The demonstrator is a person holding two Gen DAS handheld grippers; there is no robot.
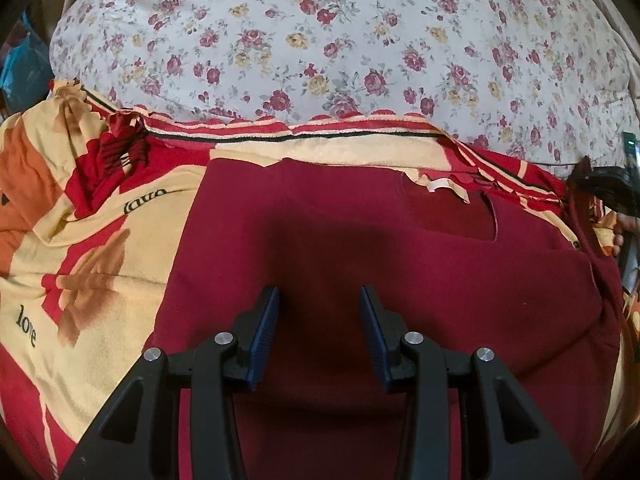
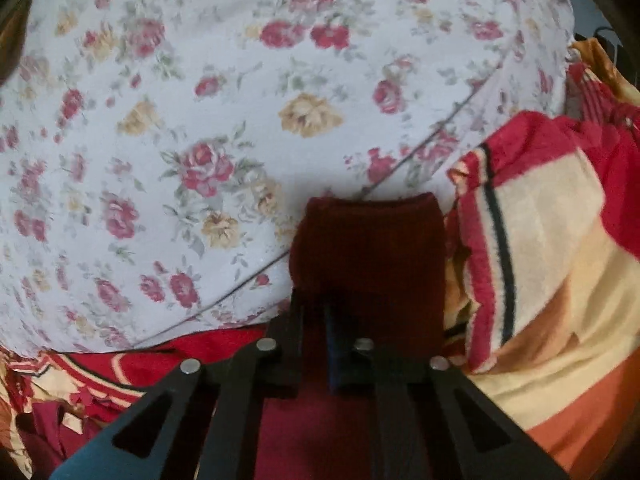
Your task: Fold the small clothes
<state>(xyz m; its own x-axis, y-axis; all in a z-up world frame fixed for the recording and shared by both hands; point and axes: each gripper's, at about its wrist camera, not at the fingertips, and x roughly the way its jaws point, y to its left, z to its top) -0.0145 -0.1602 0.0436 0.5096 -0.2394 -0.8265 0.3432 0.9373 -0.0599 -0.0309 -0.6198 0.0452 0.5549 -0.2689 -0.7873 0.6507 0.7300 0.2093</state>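
The left gripper (image 1: 319, 300) hangs wide open, empty, over the maroon sweater (image 1: 360, 248); the right gripper (image 2: 314, 312) pinches its cuff (image 2: 370, 248) ahead. A thin bite could slip, dropping the sleeve.

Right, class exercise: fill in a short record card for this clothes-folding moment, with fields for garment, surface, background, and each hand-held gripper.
garment: maroon top, spread flat, white neck label showing
surface: red and cream "love" blanket
background: floral bedsheet
left hand-held gripper: open, above the top's body, gripping nothing
right hand-held gripper: shut on the ribbed cuff of a sleeve, held over the bedsheet edge
fold state: body not yet folded
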